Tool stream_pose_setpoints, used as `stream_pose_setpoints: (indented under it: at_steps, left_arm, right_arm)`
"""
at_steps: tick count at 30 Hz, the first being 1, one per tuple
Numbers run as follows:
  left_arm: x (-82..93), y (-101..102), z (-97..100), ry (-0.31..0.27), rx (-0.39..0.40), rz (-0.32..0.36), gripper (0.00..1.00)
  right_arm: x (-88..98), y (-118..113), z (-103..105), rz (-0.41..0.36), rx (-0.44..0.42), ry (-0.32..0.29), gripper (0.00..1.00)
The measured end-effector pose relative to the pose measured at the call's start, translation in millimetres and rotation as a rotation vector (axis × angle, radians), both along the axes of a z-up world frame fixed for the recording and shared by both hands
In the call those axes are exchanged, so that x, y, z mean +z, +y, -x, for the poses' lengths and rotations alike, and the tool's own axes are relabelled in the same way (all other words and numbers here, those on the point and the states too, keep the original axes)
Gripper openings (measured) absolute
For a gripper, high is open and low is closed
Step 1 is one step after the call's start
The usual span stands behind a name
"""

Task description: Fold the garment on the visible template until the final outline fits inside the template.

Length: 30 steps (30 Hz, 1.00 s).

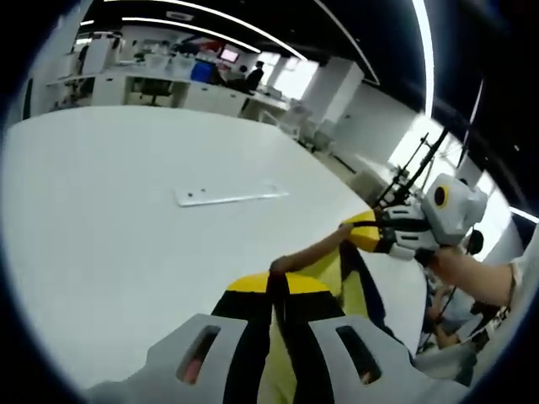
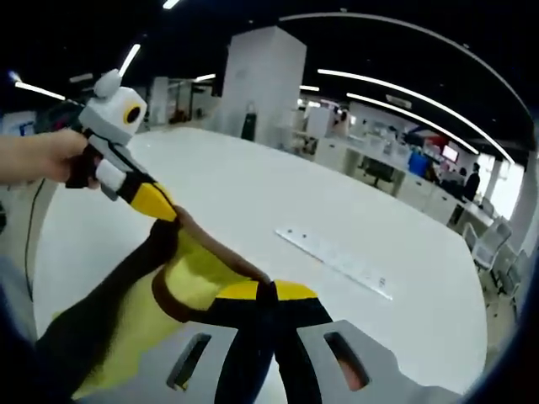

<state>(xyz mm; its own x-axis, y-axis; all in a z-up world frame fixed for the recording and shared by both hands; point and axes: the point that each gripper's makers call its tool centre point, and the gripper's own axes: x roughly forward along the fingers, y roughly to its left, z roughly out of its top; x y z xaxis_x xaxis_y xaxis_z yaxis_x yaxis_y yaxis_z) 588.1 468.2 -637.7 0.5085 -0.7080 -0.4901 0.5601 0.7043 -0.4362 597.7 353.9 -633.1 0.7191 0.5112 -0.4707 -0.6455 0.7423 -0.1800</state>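
Two claws pinch the yellow-and-brown cloth garment (image 2: 181, 282) aloft.
You hold it clamped in left claw (image 1: 279, 282) and right claw (image 2: 265, 290), above the white tabletop (image 1: 126, 210) (lift step); next, lower it flat.

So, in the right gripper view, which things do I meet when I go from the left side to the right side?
Person's hand → left gripper pinching the garment → yellow and brown garment → right gripper, shut on the garment → flat white strip on the table.

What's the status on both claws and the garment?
Left claw shut on garment. Right claw shut on garment. Garment lifted off table, stretched between claws.
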Motion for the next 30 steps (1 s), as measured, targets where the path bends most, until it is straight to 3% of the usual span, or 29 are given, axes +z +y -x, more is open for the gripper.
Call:
stream_pose_setpoints:
  at_steps: [9, 15, 30]
  left_arm:
    - [-16.9, 2.7, -16.6, 0.03, 0.004, 0.012, 0.01]
    - [-20.6, -3.2, -9.3, 0.038, -0.015, -0.019, 0.01]
    - [-41.0, 0.2, -24.7, 0.063, -0.024, -0.048, 0.01]
  right_arm:
    - [-11.6, -2.4, -10.3, 0.021, 0.009, 0.019, 0.04]
    - [-22.8, 0.5, -15.0, 0.032, 0.015, 0.035, 0.04]
    - [-46.0, 1.4, -28.4, 0.039, 0.012, 0.074, 0.04]
